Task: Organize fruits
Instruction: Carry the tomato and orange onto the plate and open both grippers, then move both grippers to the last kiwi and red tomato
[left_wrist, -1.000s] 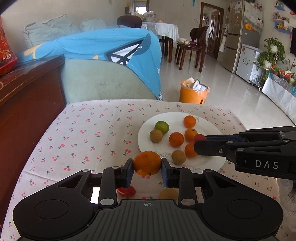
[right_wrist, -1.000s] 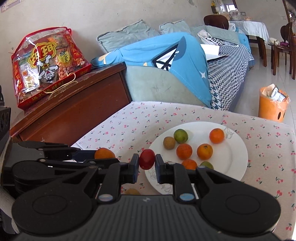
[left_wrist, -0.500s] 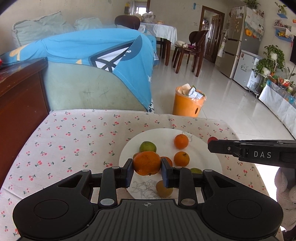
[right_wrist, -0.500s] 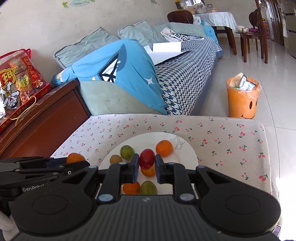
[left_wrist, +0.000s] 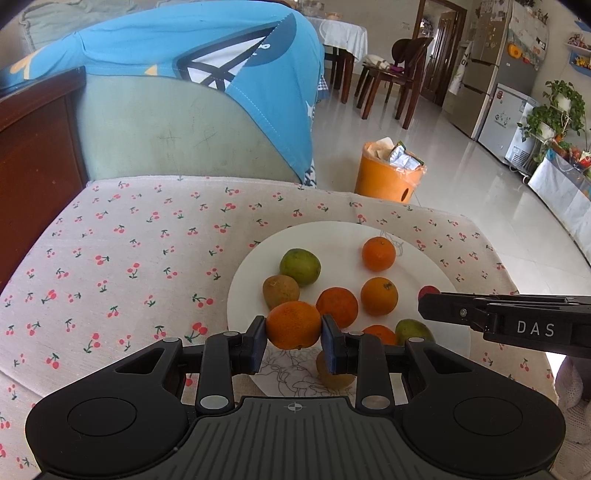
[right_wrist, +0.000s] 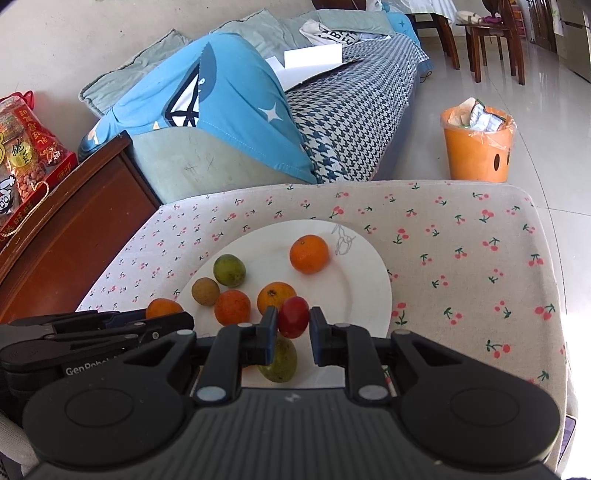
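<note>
A white plate (left_wrist: 332, 234) (right_wrist: 364, 280) on the cherry-print tablecloth (left_wrist: 129, 258) holds several oranges, two green fruits and small brown ones. My left gripper (left_wrist: 294, 332) is shut on an orange (left_wrist: 293, 319) and hovers over the plate's near left part. My right gripper (right_wrist: 293, 326) is shut on a small red fruit (right_wrist: 293, 314) above the plate's near side, over a green fruit (right_wrist: 280, 363). Each gripper shows in the other's view: the right gripper (left_wrist: 424, 306) at the right, the left gripper (right_wrist: 184, 319) at the left with its orange (right_wrist: 162, 307).
A dark wooden cabinet (right_wrist: 74, 229) stands left of the table with a red snack bag (right_wrist: 26, 147) on top. Behind the table is a sofa with a blue garment (left_wrist: 207, 55). An orange waste bin (right_wrist: 476, 147) stands on the floor beyond the far edge.
Both grippers have moved in over the plate and sunk a little, each keeping its fruit. The right gripper has rolled somewhat and shifted toward the plate's right side.
</note>
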